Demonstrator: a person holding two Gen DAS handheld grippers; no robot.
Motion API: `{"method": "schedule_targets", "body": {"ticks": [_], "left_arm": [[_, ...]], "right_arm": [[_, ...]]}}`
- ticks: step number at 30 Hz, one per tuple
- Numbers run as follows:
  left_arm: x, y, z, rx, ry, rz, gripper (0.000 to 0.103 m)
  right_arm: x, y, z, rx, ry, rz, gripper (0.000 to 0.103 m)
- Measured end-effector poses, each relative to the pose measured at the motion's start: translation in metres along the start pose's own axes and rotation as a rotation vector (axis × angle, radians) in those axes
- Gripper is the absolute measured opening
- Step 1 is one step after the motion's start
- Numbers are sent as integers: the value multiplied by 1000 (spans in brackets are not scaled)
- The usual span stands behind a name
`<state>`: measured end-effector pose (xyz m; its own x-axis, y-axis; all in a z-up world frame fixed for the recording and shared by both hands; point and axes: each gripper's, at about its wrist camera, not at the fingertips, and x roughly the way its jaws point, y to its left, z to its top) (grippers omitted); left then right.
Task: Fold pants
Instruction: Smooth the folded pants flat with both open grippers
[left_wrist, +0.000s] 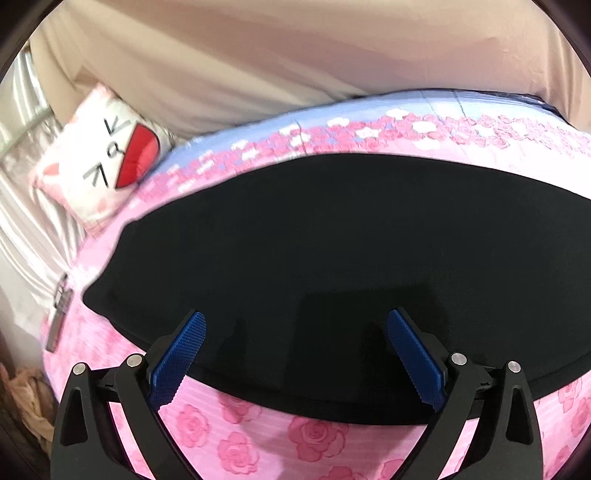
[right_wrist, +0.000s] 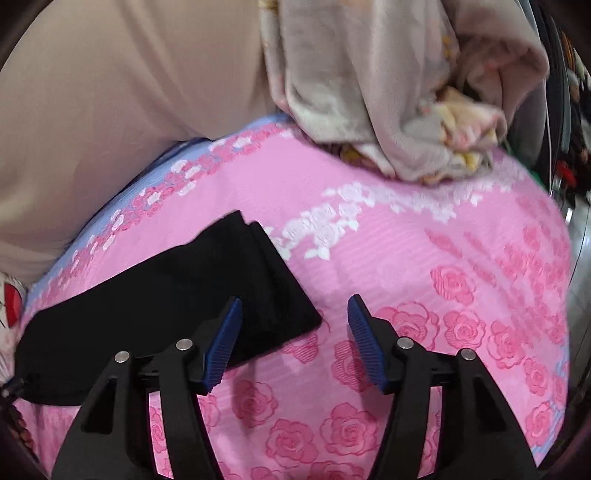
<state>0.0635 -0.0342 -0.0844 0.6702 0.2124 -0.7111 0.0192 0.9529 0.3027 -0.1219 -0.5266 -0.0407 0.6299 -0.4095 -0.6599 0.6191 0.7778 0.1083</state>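
Black pants (left_wrist: 332, 258) lie flat on a pink rose-print bedspread (left_wrist: 236, 443). My left gripper (left_wrist: 295, 321) is open, its blue pads spread over the near edge of the pants, holding nothing. In the right wrist view the pants (right_wrist: 184, 288) show as a long folded strip with the leg ends (right_wrist: 255, 236) stacked at the far right. My right gripper (right_wrist: 293, 308) is open and empty, with its left pad over the near right corner of the pants and its right pad over the bare bedspread (right_wrist: 424, 280).
A white cat-face cushion (left_wrist: 99, 155) lies at the left by the beige wall (left_wrist: 295, 55). A dark flat object (left_wrist: 59, 314) lies at the bed's left edge. A heap of beige blankets (right_wrist: 388, 92) sits at the far end of the bed.
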Motion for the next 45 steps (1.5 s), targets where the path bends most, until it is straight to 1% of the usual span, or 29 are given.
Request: {"method": "schedule_targets", "body": {"ticks": [1, 3, 4, 5, 6, 8, 9, 10, 11, 14, 15, 17, 20, 21, 22, 23, 24, 27, 28, 29, 30, 32, 33, 35, 36, 38, 40, 42, 45], "left_arm": [[-3, -1, 0, 5, -10, 0, 97], [-8, -4, 1, 11, -25, -19, 97], [-9, -4, 1, 11, -27, -25, 97], [-10, -5, 1, 14, -29, -36, 97], [-11, -6, 0, 17, -30, -43, 97], [-12, -8, 0, 26, -29, -49, 97], [-13, -9, 0, 31, -30, -51, 97], [-15, -10, 1, 32, -33, -53, 97], [-18, -10, 2, 32, -43, -61, 97], [-29, -13, 6, 35, -79, -97, 97], [-29, -16, 6, 40, -83, -106, 97], [-25, -23, 4, 57, -67, -106, 97], [-18, -29, -2, 85, -41, -105, 97], [-15, -30, -5, 90, -31, -106, 97], [-13, -31, -7, 94, -21, -110, 97], [-9, -33, -9, 102, -4, -118, 97], [-8, -34, -11, 104, 0, -117, 97], [-10, -38, -14, 114, -16, -98, 97], [-12, -40, -14, 117, -19, -102, 97], [-12, -40, -15, 116, -19, -107, 97], [-13, -42, -16, 117, -17, -113, 97], [-15, -44, -17, 117, -17, -117, 97], [-17, -45, -18, 119, -17, -127, 97], [-19, -47, -20, 124, -22, -136, 97], [-20, -49, -19, 130, -28, -137, 97], [-23, -50, -17, 143, -36, -146, 97], [-26, -48, -14, 136, -42, -163, 97], [-27, -47, -12, 126, -52, -176, 97], [-27, -48, -9, 121, -53, -190, 97]], "right_arm": [[7, 10, 2, -30, 5, -9, 47], [12, 21, 3, -78, 27, -4, 42], [19, 25, 2, -94, 52, -13, 37], [26, 28, 1, -109, 73, -40, 37], [34, 31, -1, -131, 91, -69, 26], [33, 34, -2, -158, 81, -90, 15], [29, 38, 0, -192, 64, -121, 11], [24, 40, 3, -236, 38, -180, 10], [22, 38, 6, -250, 31, -206, 10], [37, 23, 7, -214, 79, -209, 10], [41, 26, 3, -232, 70, -208, 12], [35, 31, 5, -233, 68, -171, 19], [13, 22, 12, -125, 25, -81, 21], [9, 20, 18, -94, 7, -41, 33], [8, 21, 24, -85, -2, -24, 53], [11, 24, 32, -87, -11, -14, 62], [19, 29, 42, -108, -11, -4, 67], [54, 40, 61, -130, 51, 14, 67], [74, 44, 65, -148, 88, 10, 59], [87, 49, 65, -176, 119, -16, 39], [99, 54, 64, -215, 136, -79, 14], [100, 51, 67, -203, 99, -106, 13], [103, 42, 69, -140, 96, -80, 14], [102, 40, 69, -110, 100, -52, 21], [95, 41, 68, -112, 96, -46, 29], [65, 37, 61, -100, 49, -41, 38], [30, 22, 47, -65, -16, -79, 82], [10, 7, 29, -33, -20, -81, 83], [0, -17, 3, 64, 37, -27, 83]]}}
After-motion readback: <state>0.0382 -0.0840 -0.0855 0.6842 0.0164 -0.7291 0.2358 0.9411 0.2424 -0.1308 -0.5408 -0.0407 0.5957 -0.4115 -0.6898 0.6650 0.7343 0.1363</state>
